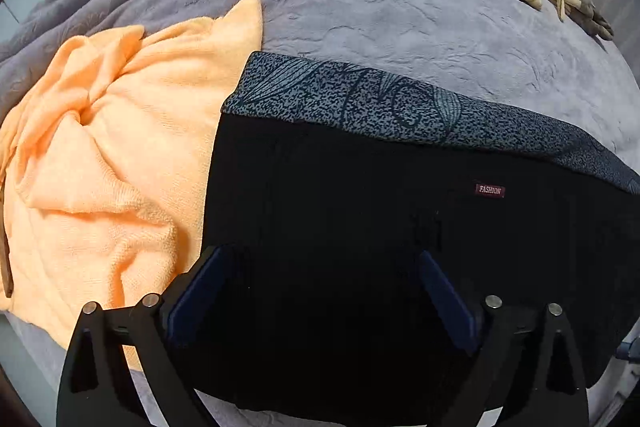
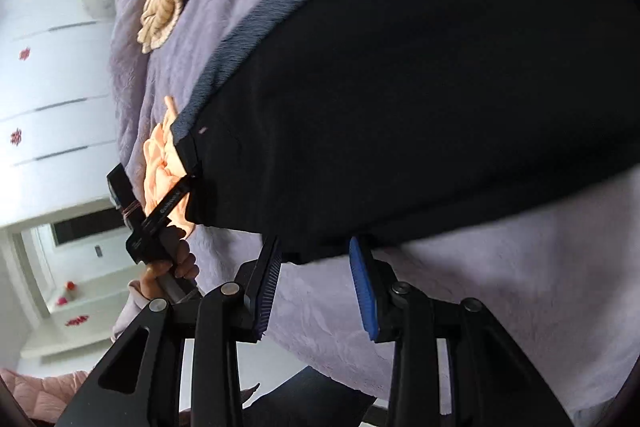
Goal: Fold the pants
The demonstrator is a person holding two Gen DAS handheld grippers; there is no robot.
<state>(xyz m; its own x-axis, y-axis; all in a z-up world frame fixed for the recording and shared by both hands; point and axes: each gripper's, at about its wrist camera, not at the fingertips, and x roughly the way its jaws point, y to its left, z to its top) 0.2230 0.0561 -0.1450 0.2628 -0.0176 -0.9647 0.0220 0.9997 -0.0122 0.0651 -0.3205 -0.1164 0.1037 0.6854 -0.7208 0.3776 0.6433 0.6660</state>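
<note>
Left gripper (image 1: 320, 267) open over black pants (image 1: 360, 227), lilac blanket (image 1: 400, 19) beneath

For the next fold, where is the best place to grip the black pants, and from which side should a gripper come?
Probably the near hem edge of the black pants, approached from the front along the purple blanket. That edge lies flat and free, and the right gripper, open, already straddles it. The far patterned waistband lies beside the orange towel, which is easy to snag.
</note>
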